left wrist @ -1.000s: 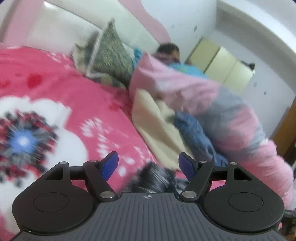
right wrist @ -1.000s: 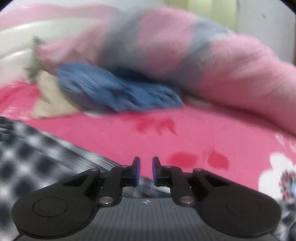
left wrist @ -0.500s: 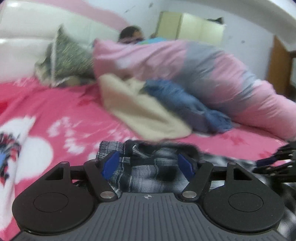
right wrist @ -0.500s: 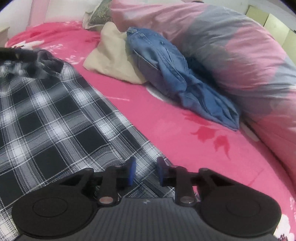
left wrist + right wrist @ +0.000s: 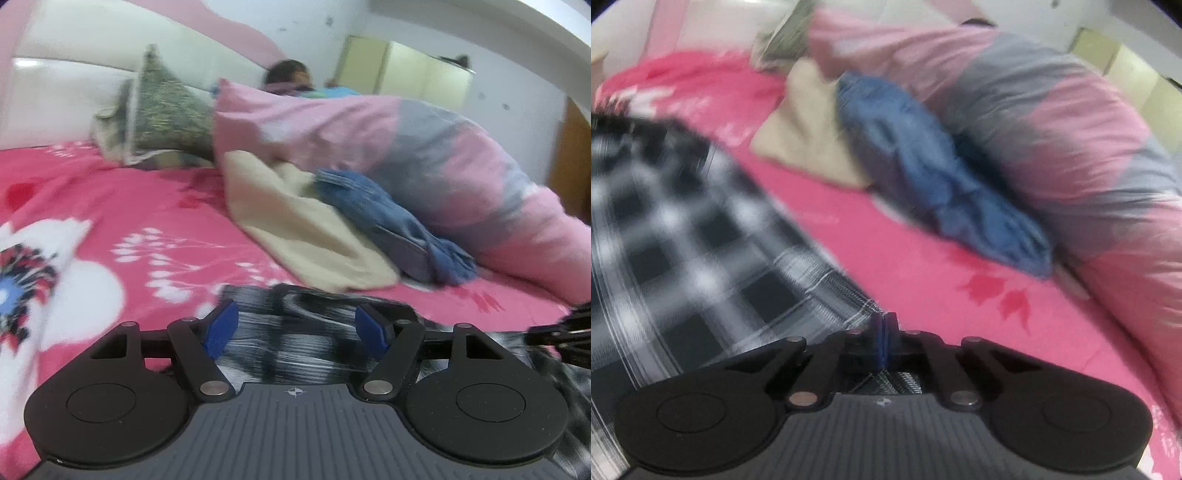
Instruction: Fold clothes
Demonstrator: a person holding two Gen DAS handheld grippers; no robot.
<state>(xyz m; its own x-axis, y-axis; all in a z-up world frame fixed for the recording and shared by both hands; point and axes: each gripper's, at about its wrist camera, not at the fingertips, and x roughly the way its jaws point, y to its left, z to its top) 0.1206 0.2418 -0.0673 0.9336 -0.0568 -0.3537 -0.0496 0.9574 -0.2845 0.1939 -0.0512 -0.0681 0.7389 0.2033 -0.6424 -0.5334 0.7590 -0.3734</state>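
black-and-white plaid garment [image 5: 676, 236] lies spread flat on the bed.

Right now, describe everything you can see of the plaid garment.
The plaid garment is black-and-white checked woven cloth, spread mostly flat on the pink bedsheet and blurred by motion. Its near edge sits clamped in the shut right hand-held gripper. Its other end lies bunched between the open fingers of the left hand-held gripper, which has not closed on it.
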